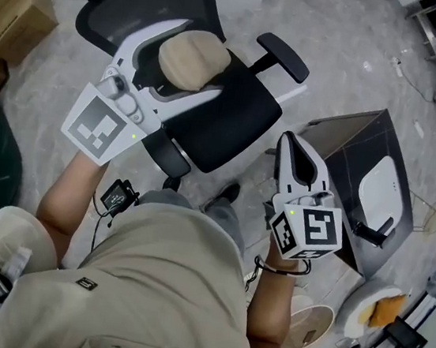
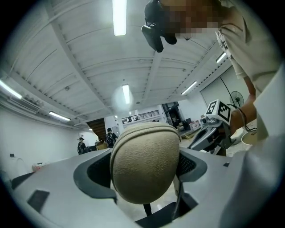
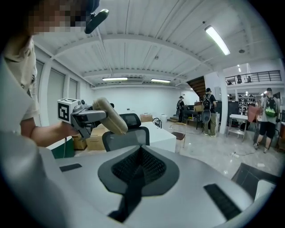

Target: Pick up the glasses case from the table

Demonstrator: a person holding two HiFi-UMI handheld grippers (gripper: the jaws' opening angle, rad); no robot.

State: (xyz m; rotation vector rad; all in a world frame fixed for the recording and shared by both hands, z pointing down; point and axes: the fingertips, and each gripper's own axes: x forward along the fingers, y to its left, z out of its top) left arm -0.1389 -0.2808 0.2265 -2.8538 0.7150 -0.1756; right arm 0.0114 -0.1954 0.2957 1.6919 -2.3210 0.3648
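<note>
Left hand-held gripper (image 1: 181,67) is closed on the beige glasses case (image 2: 144,165); the case sits between both jaws, held at its middle, its rounded end sticking out past the fingertips. The case is up in the air, off any surface, above the black office chair (image 1: 227,116), whose seat lies just beyond and below this gripper.

Right hand-held gripper (image 1: 298,151) has its jaws together with nothing between them; the black pads meet at the centre in the right gripper view. It is held apart from the left one, with the chair seat between the two. In the right gripper view the case shows up to that gripper's left, clamped in the other gripper.

A dark surface (image 1: 350,139) stands just to the right of the right hand-held gripper, carrying a white rounded object (image 1: 380,186). Cardboard boxes (image 1: 16,11) sit on the floor (image 1: 339,42), well off to the left of the left gripper.
</note>
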